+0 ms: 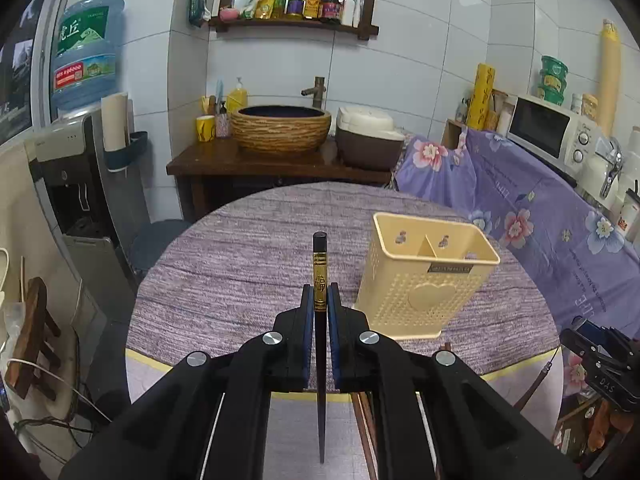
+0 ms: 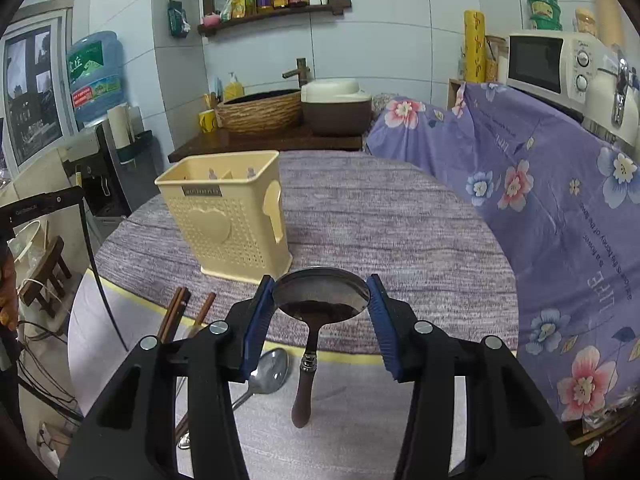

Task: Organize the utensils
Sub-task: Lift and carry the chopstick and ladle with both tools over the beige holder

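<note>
Left gripper [image 1: 320, 300] clenched on dark chopstick [image 1: 319, 264], raised above counter [image 1: 240, 248]; thin stick may pivot, miss holder [image 1: 424, 280]. Right gripper [image 2: 320, 304] grasps spoon [image 2: 320, 296] by bowl rim; handle dangles, may slip.

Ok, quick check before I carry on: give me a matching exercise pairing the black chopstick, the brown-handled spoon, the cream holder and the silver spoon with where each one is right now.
Things:
1. black chopstick
2. brown-handled spoon
3. cream holder
4. silver spoon

Places:
A. standing upright on the round table, nothing visible in it
B. lying on the table near its front edge
C. clamped in the left gripper
D. bowl held between the pads of the right gripper, handle hanging down

Pairs: 1-C, 2-D, 3-A, 4-B
</note>
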`<control>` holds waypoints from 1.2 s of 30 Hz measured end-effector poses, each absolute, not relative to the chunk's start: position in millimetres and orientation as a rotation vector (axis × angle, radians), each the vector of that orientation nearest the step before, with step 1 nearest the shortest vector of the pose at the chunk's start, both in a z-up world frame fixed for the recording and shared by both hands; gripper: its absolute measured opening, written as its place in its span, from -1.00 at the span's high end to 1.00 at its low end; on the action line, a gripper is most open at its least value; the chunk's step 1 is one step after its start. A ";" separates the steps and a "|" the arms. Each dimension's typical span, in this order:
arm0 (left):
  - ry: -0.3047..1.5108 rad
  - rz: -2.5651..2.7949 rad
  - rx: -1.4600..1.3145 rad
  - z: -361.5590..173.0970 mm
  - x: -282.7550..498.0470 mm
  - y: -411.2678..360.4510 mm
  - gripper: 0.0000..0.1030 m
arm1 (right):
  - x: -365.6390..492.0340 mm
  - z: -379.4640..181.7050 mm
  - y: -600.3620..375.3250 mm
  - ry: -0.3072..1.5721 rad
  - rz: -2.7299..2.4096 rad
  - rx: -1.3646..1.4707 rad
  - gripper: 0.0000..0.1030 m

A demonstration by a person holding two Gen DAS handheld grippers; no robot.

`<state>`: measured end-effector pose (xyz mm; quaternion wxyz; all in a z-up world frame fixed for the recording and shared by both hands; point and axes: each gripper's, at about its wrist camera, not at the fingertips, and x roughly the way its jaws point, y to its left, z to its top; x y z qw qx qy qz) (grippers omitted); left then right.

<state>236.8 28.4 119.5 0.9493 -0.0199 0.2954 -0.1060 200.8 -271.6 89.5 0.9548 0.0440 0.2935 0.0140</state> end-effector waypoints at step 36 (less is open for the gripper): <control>0.502 -0.287 -0.083 142.1 316.1 -41.7 0.84 | 339.2 116.9 -201.9 0.438 0.099 0.034 0.07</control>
